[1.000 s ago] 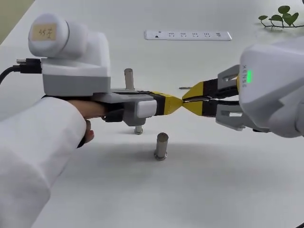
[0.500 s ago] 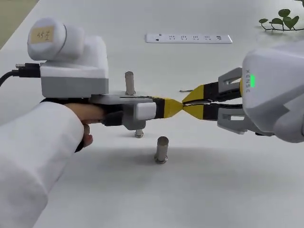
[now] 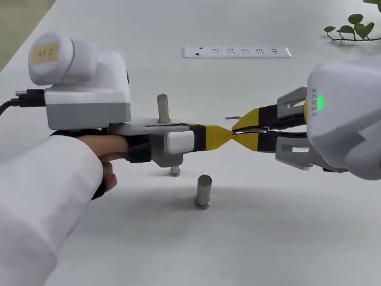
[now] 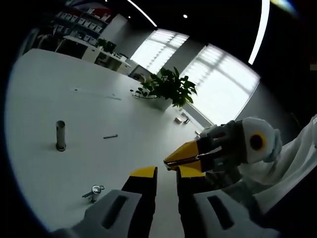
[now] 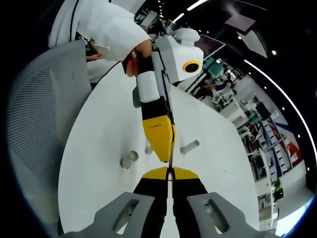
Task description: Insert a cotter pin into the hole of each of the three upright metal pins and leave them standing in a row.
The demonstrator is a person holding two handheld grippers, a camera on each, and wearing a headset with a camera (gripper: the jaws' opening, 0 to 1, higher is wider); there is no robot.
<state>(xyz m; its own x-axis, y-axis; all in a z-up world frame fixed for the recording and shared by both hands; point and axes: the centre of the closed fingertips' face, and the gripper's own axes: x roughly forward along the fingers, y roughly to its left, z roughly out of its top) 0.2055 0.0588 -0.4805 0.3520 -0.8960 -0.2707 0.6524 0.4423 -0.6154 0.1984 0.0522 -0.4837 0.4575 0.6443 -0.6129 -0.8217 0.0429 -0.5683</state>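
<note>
1. A cotter pin (image 3: 233, 118) lies flat on the white table (image 3: 268, 238), just behind the right tool's jaws.
2. Three metal pins stand near the middle of the table. The back pin (image 3: 162, 107) is upright beyond the left tool, and the front pin (image 3: 203, 190) is upright nearer the person. The third pin (image 3: 174, 171) sits under the left tool with only its foot showing.
3. The left tool (image 3: 228, 136) points right above the table. In the left gripper view its yellow jaws stand a narrow gap apart.
4. The right tool (image 3: 236, 131) points left, tip to tip with the left tool and rolled so one jaw lies above the other. Its tips are pressed together, and I cannot tell whether they pinch anything.
5. A power strip (image 3: 236, 52) lies far back, and plant leaves (image 3: 351, 22) show at the far right corner.
</note>
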